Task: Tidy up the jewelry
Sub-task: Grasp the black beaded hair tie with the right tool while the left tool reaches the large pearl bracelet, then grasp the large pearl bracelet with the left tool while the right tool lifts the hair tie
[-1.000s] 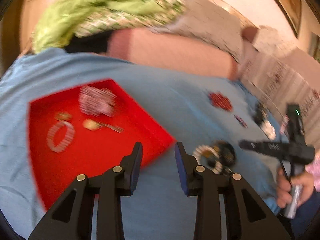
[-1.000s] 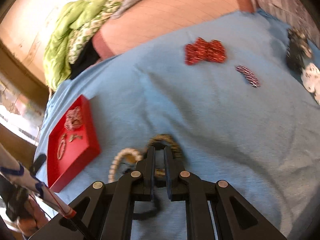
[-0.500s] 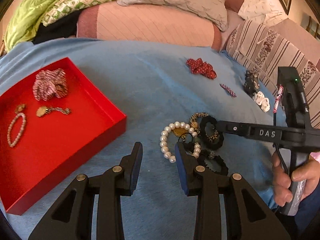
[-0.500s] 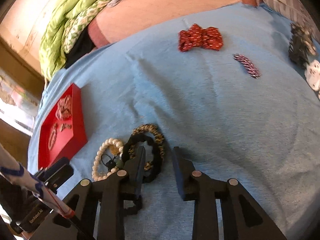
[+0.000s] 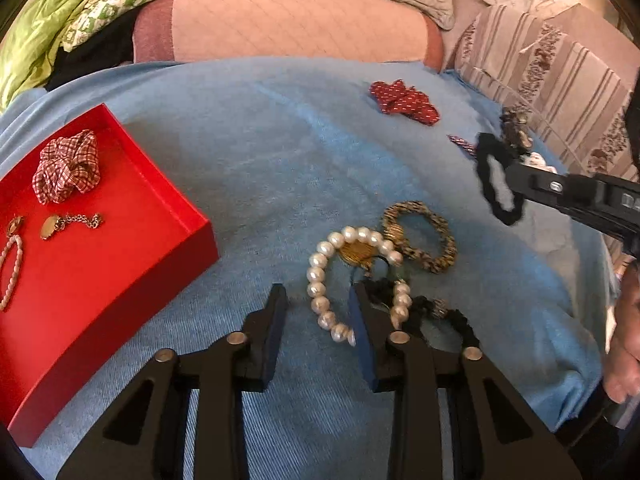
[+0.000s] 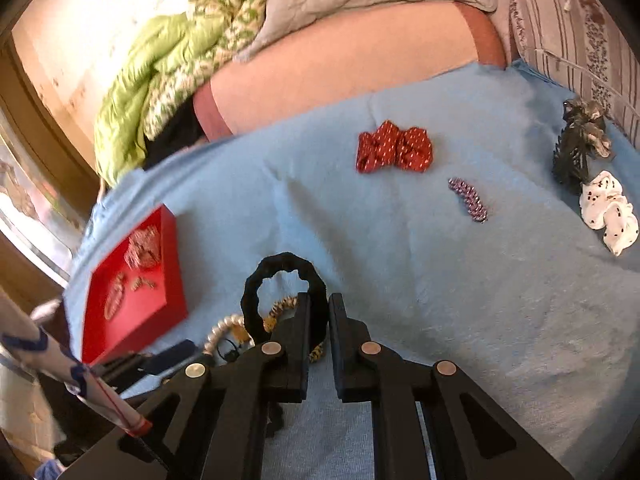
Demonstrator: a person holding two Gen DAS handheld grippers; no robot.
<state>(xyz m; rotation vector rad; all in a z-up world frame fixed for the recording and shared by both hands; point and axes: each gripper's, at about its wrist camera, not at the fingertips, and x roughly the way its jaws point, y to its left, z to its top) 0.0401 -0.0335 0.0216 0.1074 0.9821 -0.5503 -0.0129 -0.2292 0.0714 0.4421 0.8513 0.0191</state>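
A leopard-print fabric scrunchie point(image 5: 420, 236) lay beside the white pearl bracelet point(image 5: 340, 280), which sat between the released left tongs point(image 5: 318, 312); the right tongs point(image 6: 319, 312) clenched a black ruffled scrunchie point(image 6: 280, 276).

Both tools are matte black plastic. The left gripper point(image 5: 318, 312) has two flat fingers faced with dark blue pads point(image 5: 362, 332), each finger joined to angular black linkage arms with triangular cut-outs and round silver pivot screws. The right gripper point(image 6: 318, 312) repeats that build in its own wrist view: black fingers, triangular openings in the arms, four silver screw heads. Seen from the left wrist view, its long black body carries a small silver screw and pale lettering, cut off at the frame edge. Below that body, bare skin of the person's right hand point(image 5: 624, 344) shows. A white sleeve point(image 6: 60, 364) patterned with blue, edged red, sits left of the right gripper.
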